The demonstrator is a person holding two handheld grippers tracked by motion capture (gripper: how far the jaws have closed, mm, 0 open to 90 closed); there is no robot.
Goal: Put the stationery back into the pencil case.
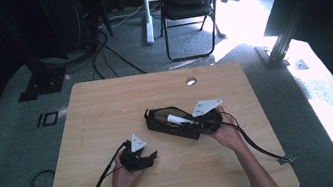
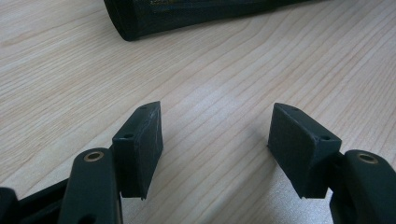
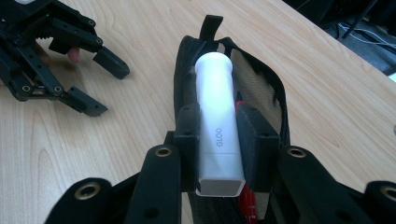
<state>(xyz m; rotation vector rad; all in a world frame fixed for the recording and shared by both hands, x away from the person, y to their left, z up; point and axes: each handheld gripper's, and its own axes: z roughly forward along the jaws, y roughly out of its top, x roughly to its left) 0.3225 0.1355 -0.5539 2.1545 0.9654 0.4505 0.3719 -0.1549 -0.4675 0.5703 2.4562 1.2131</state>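
My right jaws (image 3: 217, 149) clamped the glue stick (image 3: 215, 116) over the pouch (image 3: 261, 88); it could slip. My left jaws (image 2: 217, 140), at 8 o'clock, gaped empty.

My high view looks forward and down over the whole table (image 1: 105, 103), my gripper views close above its wood, all sharing the black pouch (image 3: 261, 93).

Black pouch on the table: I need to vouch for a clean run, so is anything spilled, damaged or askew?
Nothing stands out. The black pouch lies open on the table, the right gripper holds a white glue stick over it, and nothing is spilled.
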